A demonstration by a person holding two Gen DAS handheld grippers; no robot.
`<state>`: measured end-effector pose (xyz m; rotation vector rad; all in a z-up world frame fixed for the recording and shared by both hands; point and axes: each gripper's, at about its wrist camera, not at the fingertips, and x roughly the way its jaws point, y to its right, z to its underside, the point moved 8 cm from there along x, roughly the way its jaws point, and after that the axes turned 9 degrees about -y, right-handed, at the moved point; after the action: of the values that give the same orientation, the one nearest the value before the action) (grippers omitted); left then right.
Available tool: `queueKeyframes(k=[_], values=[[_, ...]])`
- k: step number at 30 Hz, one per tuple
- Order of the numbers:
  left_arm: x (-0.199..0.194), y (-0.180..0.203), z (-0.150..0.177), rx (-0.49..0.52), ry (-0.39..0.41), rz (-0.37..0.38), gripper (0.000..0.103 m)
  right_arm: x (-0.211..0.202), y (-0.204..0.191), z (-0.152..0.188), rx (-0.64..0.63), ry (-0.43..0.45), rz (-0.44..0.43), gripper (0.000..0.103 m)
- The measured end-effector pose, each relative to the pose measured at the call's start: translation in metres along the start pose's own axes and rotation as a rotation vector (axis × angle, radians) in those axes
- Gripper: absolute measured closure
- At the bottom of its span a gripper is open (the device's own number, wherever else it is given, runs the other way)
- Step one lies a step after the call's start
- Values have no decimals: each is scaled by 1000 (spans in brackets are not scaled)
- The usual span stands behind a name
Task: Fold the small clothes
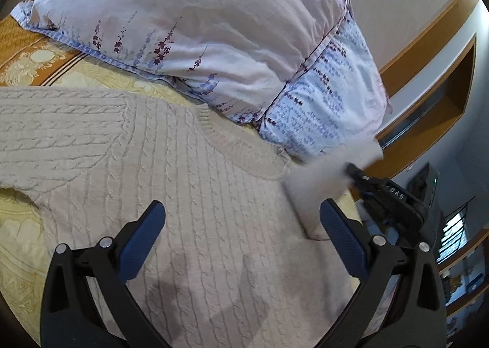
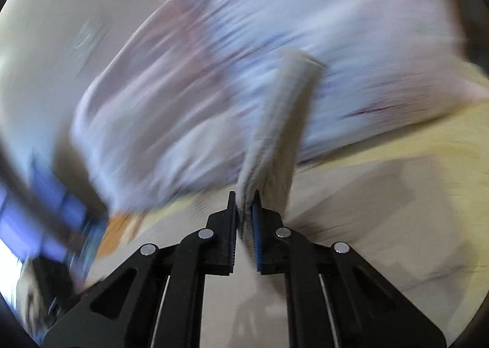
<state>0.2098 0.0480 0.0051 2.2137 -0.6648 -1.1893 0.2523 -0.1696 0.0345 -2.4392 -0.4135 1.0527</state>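
We read no brand or label on the cloth; the only writing stands on the body of the right gripper as the left wrist view shows it, pale characters too blurred and too small to make out.

The left gripper has its jaws spread wide, nothing between the blue pads; it hovers above the cream cable-knit sweater, which lies flat on the yellow patterned bedspread beneath and ahead of the jaws; we cannot tell whether the pads touch the knit. Beyond the jaws a floral pillow rests against the sweater's collar.

The right gripper has its jaws nearly closed, clamped on the sweater sleeve; the sleeve rises from between the pads and extends forward, its ribbed cuff at the far end, lifted clear of the bedspread; this view is heavily motion-blurred; the pillow fills the area ahead of the jaws.
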Motion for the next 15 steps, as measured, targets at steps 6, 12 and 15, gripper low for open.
queueKeyframes(k=[6,12,15], values=[[5,-9,3,-68,-30,16,3,60,-45,58,-83,-252,-107,54],[23,-21,3,-180,-101,60,24,8,37,60,223,-159,-97,52],[38,-26,5,-258,-153,90,35,-30,87,68,402,-84,-110,52]])
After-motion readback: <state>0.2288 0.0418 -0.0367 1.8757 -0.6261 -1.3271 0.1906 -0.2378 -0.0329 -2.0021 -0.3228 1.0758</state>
